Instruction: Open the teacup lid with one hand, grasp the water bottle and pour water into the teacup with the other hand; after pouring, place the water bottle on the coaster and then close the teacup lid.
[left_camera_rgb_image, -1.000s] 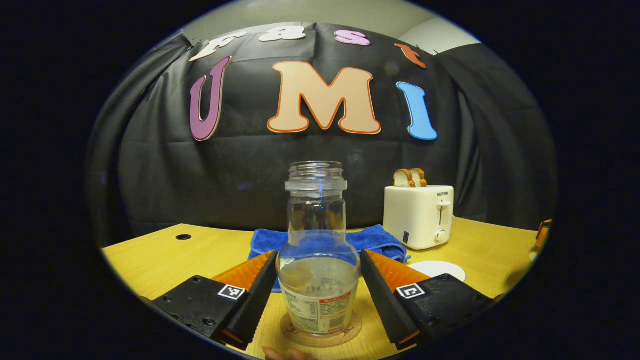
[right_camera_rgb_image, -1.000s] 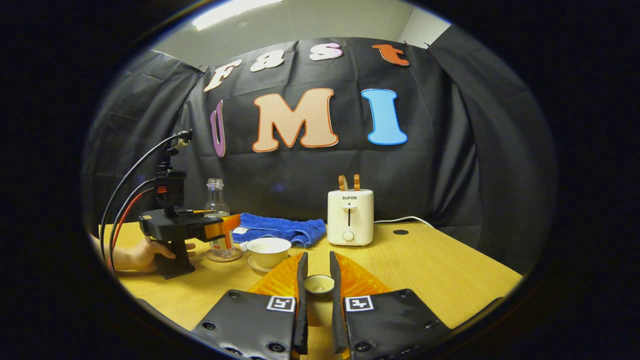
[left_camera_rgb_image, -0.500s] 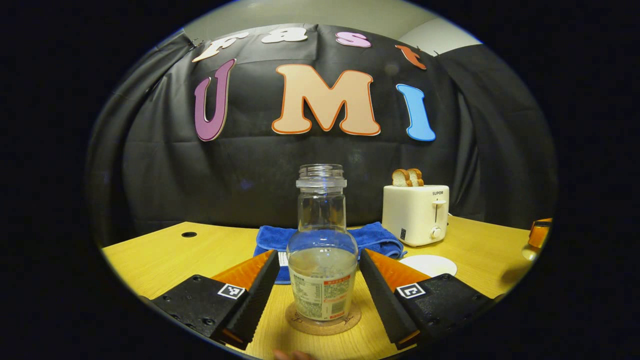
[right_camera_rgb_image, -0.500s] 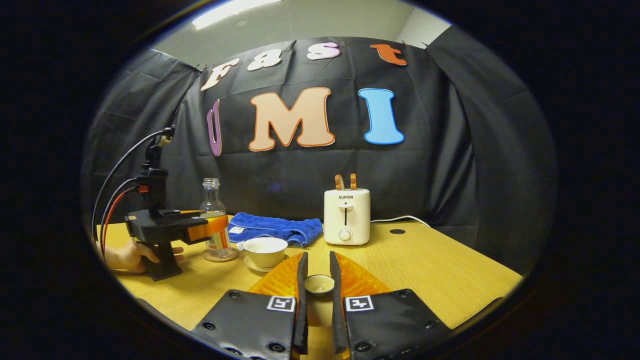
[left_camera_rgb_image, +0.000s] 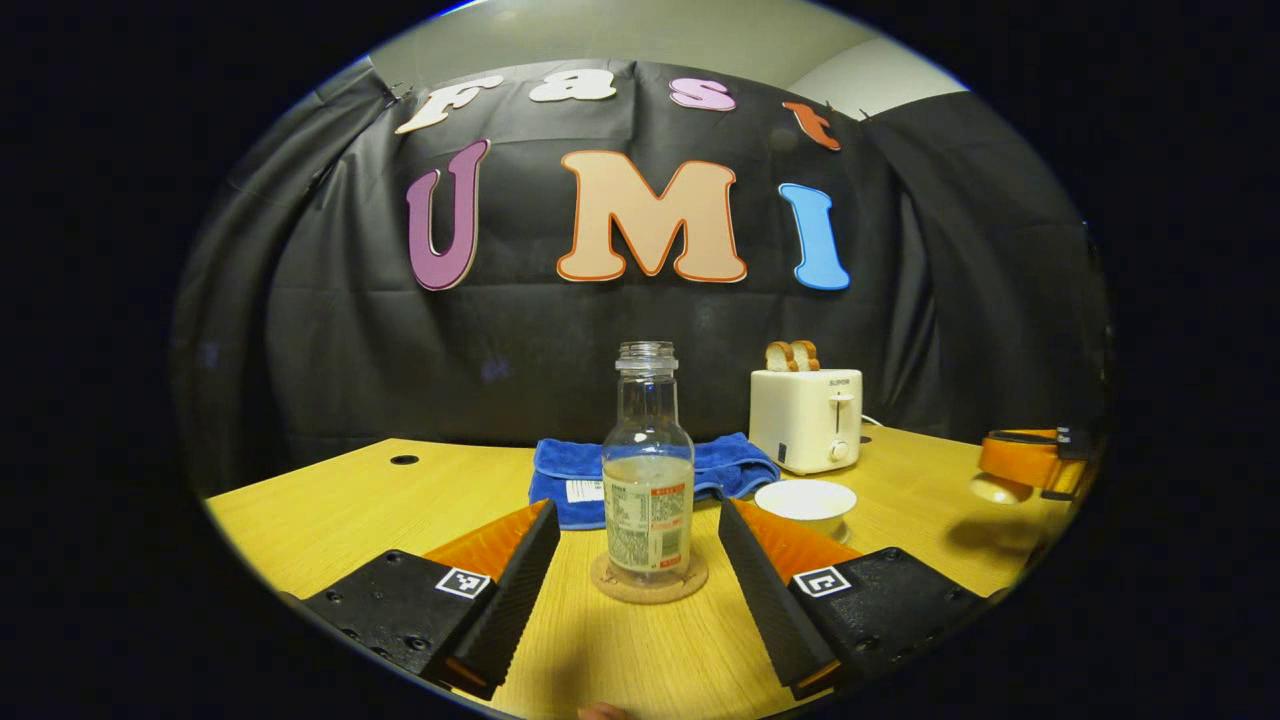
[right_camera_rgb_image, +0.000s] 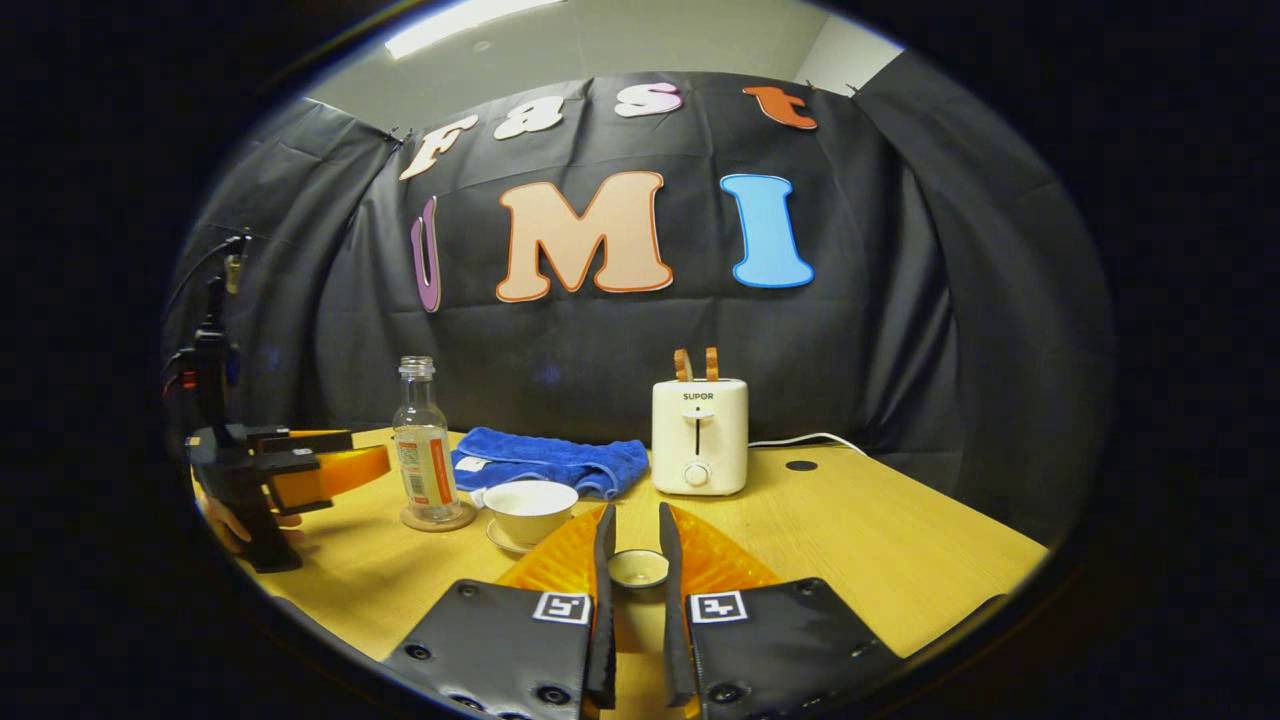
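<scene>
- Glass water bottle (left_camera_rgb_image: 648, 470) upright on round cork coaster (left_camera_rgb_image: 648, 583), cap off, part full; label too small to make out.
- Left gripper (left_camera_rgb_image: 632, 575): jaws wide apart, bottle standing ahead between them, touching neither finger.
- In right gripper view, left gripper (right_camera_rgb_image: 330, 470) sits well left of bottle (right_camera_rgb_image: 424, 455); holding hand (right_camera_rgb_image: 225, 520) mostly hidden behind the handle, cut by the view's edge.
- Right gripper (right_camera_rgb_image: 632, 590): fingers drawn in on small teacup lid (right_camera_rgb_image: 638, 568), both seem to press its rim; lid's lower part hidden between them.
- Teacup (right_camera_rgb_image: 530, 509) uncovered, on saucer, just right of coaster; contents not visible.
- Blue towel (right_camera_rgb_image: 550, 460) and toaster (right_camera_rgb_image: 699, 435) behind, on wooden table (right_camera_rgb_image: 880, 540).
</scene>
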